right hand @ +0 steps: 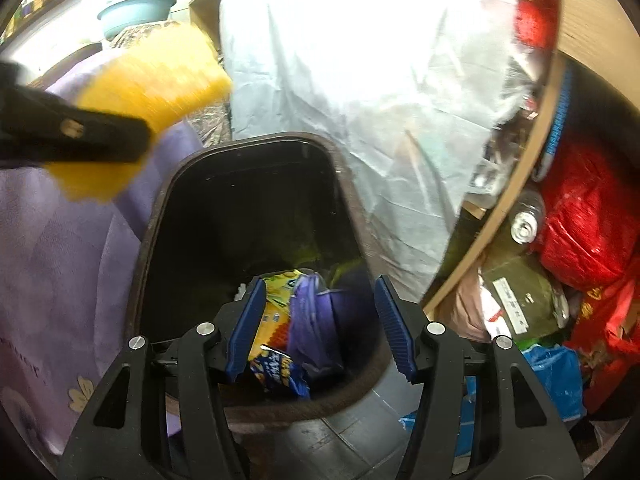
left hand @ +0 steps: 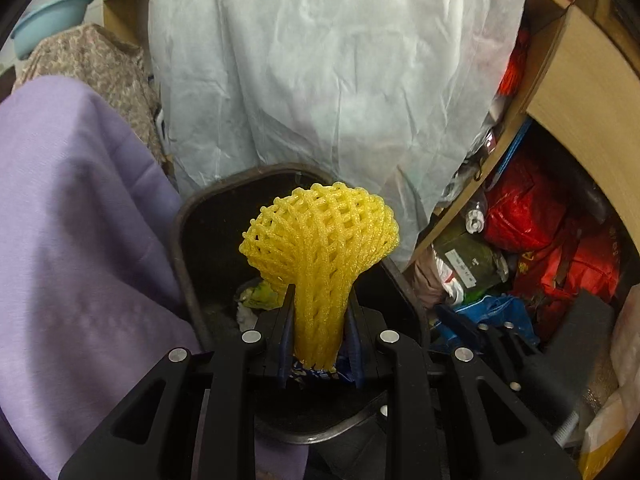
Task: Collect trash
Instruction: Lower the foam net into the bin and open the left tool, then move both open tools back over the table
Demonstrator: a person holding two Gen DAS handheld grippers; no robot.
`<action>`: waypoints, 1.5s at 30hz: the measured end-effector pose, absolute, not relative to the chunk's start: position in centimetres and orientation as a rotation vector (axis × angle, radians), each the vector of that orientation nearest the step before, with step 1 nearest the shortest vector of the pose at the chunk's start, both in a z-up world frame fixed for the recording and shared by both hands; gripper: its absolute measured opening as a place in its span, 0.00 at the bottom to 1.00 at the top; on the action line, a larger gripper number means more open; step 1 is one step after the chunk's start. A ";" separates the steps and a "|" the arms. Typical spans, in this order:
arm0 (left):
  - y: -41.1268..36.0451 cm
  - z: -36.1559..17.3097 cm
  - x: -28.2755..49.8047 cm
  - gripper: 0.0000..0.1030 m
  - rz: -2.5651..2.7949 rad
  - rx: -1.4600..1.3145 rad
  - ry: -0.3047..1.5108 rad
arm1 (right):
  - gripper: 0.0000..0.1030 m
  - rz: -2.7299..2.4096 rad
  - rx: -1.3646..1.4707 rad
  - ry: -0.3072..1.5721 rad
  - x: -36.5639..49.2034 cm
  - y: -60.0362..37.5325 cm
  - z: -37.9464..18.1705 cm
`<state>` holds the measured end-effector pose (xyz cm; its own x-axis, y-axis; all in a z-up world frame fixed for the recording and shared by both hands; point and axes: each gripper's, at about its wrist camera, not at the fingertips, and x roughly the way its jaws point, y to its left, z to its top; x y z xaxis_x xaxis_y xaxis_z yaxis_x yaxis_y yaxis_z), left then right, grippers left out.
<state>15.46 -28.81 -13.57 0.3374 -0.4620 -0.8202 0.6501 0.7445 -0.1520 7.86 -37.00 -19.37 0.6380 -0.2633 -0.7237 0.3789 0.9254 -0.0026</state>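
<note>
Jaws of the left gripper (left hand: 320, 312) pinch the narrow end of a yellow foam net sleeve (left hand: 320, 248), which fans out wide above the fingers and hangs over the open mouth of a dark trash bin (left hand: 188, 216). From the right wrist view that same sleeve shows as a yellow blur at the upper left, beyond the bin's left rim. Jaws of the right gripper (right hand: 320, 320) stand spread with nothing between the blue pads (right hand: 394, 320), poised over the near side of the bin. Down inside the bin lie a yellow and blue snack wrapper (right hand: 276, 336) and a crumpled purple bag (right hand: 316, 320), beside some greenish scraps. Along the bin's left edge drapes a lilac cloth (left hand: 72, 208), patterned with flowers in the right wrist view. Behind the far rim hangs a big white plastic sheet (left hand: 320, 64). Right of the bin, a wooden shelf (left hand: 576, 92) holds red bags (left hand: 528, 200), a plastic bottle (right hand: 526, 220) and an olive green package (right hand: 516, 292). A pale blue basin (right hand: 136, 6) sits far back at the left.
</note>
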 end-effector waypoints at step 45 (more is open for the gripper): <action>-19.8 -4.4 10.2 0.89 -0.697 0.069 0.748 | 0.64 -0.409 0.209 0.690 5.5 -37.6 -16.7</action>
